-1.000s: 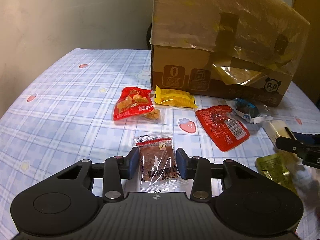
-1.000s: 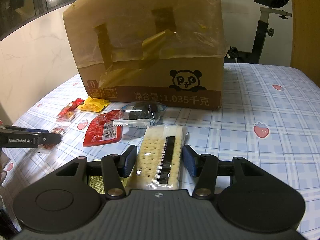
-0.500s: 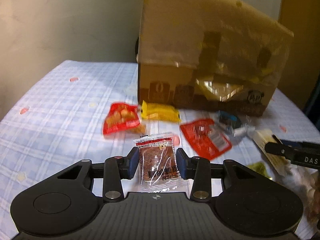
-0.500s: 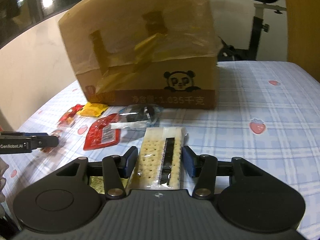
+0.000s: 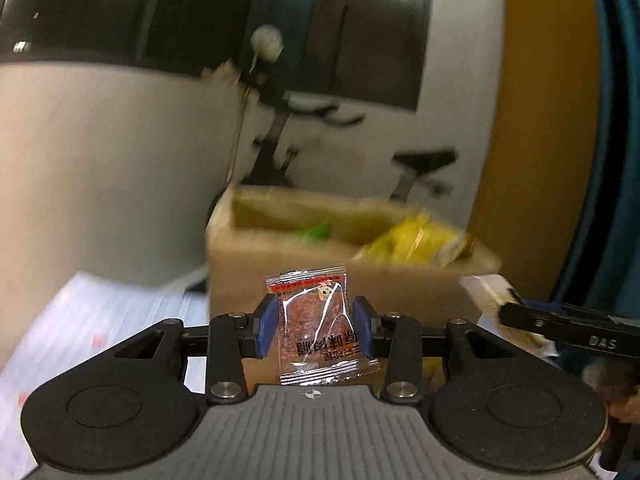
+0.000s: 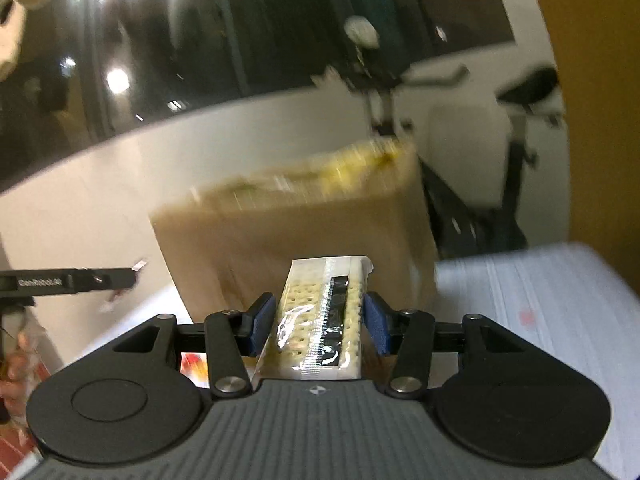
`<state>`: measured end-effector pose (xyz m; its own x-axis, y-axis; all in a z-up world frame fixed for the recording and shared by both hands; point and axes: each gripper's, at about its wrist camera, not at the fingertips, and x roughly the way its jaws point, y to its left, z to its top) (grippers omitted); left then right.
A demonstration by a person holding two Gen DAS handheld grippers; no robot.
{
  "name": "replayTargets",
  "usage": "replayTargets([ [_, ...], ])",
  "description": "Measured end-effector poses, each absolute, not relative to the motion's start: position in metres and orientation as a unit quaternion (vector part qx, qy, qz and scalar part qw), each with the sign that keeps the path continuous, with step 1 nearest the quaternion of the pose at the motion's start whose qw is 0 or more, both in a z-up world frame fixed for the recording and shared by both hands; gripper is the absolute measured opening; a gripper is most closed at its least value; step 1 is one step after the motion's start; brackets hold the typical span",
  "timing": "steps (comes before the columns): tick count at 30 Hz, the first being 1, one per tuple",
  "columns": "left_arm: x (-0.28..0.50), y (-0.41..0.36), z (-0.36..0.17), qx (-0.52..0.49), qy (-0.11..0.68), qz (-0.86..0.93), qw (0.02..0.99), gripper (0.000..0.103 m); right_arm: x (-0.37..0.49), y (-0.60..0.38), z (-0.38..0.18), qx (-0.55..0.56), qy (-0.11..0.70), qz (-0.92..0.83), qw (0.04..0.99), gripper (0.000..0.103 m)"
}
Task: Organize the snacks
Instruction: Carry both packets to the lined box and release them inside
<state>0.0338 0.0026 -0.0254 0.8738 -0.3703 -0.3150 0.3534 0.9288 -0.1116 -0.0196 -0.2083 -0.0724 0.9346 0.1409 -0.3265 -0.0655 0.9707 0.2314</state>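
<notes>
Both tongs loaded, raised near the open brown cardboard box (image 5: 344, 276) on the bench. Left tongs (image 5: 314, 326) pinch a small clear-wrapped brown snack packet (image 5: 316, 320) by its side edges: light, limp, slippery film, likely to slide. Right tongs (image 6: 316, 326) pinch a clear-wrapped pale cracker pack (image 6: 320, 320) across its width: stiff, brittle; gentle squeeze advised.
</notes>
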Motion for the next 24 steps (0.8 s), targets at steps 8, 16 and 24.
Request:
replayTargets([
  [8,0.088,-0.031,0.017,-0.03,0.148,-0.204,0.967,0.043,0.045,-0.205,-0.005,0.089,0.115,0.092,0.985,0.051],
  [16,0.152,-0.048,0.009,-0.039,0.2,-0.208,0.957,0.043,0.134,-0.198,-0.018,0.095,0.175,0.059,0.978,0.051],
  [24,0.159,-0.045,0.0,-0.006,0.206,-0.2,0.958,0.06,0.138,-0.185,-0.036,0.041,0.19,0.045,0.98,0.071],
])
